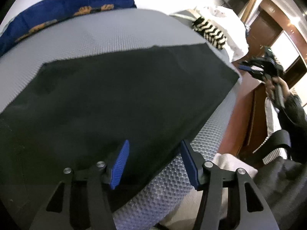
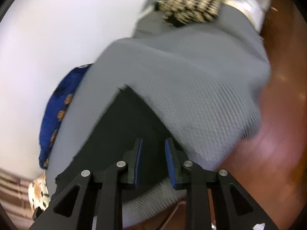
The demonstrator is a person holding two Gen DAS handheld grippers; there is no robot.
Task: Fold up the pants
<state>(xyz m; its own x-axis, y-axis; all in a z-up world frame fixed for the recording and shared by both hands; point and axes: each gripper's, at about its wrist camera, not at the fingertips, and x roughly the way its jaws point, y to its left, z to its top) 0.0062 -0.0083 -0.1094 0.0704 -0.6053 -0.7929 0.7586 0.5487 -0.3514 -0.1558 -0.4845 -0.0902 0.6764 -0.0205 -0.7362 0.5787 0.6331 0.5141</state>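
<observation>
Pants (image 1: 119, 95) lay flat and dark across the grey textured mattress (image 1: 96, 36), filling the middle of my left wrist view, long axis running from lower left up to the right edge of the frame. My left gripper (image 1: 154, 163) stood about half open at the bottom centre, pads clear of the cloth, nothing held; the near hem edge ran right between its fingers. My right gripper (image 2: 153, 163) showed a narrower gap, blue pads apart, with dark fabric lying below them but not pinched as far as I could tell. In the left view it hung far right, off the bed edge. I judged the left one nearer the cloth, so the next grab belonged there, at that lower edge
</observation>
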